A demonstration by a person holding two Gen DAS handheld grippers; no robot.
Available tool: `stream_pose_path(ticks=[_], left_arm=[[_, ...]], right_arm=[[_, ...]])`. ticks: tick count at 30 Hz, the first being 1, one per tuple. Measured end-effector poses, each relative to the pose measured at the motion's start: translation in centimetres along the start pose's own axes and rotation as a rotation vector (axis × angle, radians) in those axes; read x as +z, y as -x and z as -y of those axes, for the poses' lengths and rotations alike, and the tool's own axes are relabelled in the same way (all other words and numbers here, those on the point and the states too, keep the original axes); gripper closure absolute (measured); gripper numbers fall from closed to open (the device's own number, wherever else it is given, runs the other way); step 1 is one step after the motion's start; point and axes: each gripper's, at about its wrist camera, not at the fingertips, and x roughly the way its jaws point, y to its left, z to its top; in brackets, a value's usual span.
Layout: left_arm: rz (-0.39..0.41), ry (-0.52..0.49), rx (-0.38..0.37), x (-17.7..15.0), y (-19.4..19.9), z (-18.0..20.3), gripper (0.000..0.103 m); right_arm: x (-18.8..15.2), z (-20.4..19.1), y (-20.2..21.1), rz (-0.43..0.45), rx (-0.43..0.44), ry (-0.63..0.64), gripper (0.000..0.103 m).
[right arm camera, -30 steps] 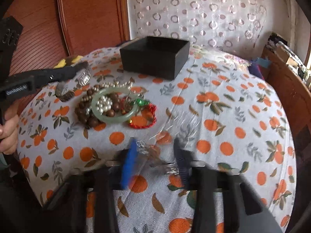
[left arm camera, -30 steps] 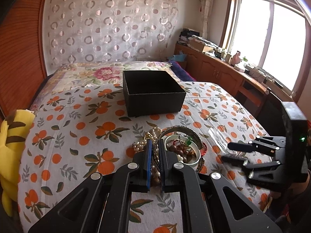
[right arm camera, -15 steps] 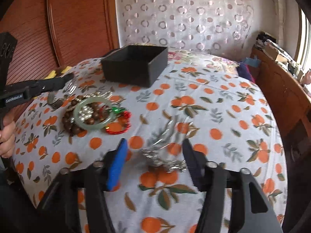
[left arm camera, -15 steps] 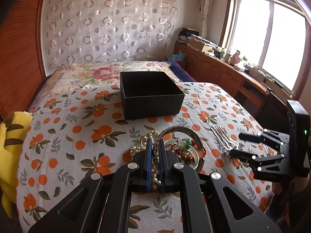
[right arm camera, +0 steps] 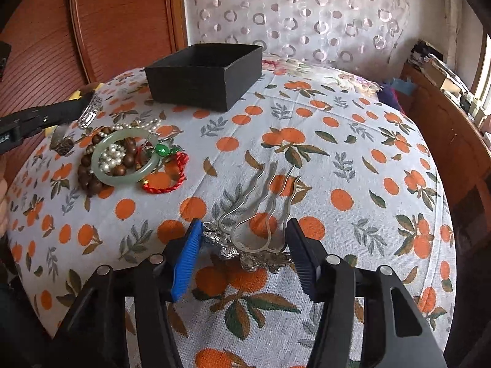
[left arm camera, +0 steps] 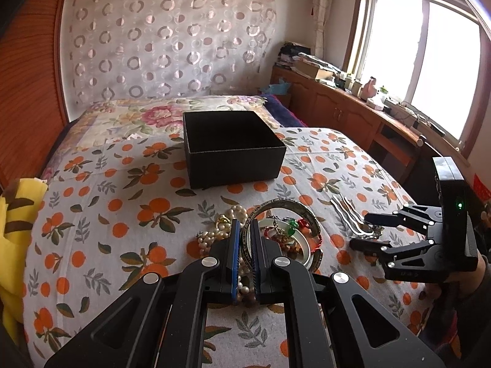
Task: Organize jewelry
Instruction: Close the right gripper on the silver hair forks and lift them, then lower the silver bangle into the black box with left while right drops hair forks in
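Jewelry (left arm camera: 276, 236) lies heaped on the bedspread (left arm camera: 101, 202) at six o'clock from the black box (left arm camera: 230, 150) in your left wrist view. Your left gripper (left arm camera: 244, 230) is clamped on the rim of a silver bangle (left arm camera: 288, 211): stiff metal, probably light, likely slick under the pads, so keep your bite square on the band. At three o'clock your right gripper (left arm camera: 368, 230) stands parted over the hairpins (left arm camera: 349, 214). No readable writing here.

From the right wrist, the hairpins (right arm camera: 260, 211) lie between that gripper's (right arm camera: 244, 236) jaws, which have just been closing a little; the pads do not yet press them. Thin wavy prongs will spring and slip, so take them at the ornate silver head (right arm camera: 251, 254), where there is bulk. The heap (right arm camera: 129, 156) sits at ten o'clock, the box (right arm camera: 202, 73) at eleven. The jade bangle (right arm camera: 125, 156) looks brittle; set it down softly. White lettering on the left gripper (right arm camera: 49, 113) is cut off and unreadable.
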Motion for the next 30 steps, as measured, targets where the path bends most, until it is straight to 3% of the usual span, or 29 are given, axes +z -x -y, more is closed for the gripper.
stream_pose_path(ticks=[12,30], left_arm=[[0.005,-0.014,0.006,1.7,-0.9,0.1,0.097],[-0.011,-0.041,0.073,10.7,-8.4,-2.0,0.097]], right_arm=[[0.7,-0.6,1.7,0.060,0.015,0.013,0.045],[9.6,0.6,1.6,0.200,0.032,0.089,0.045]])
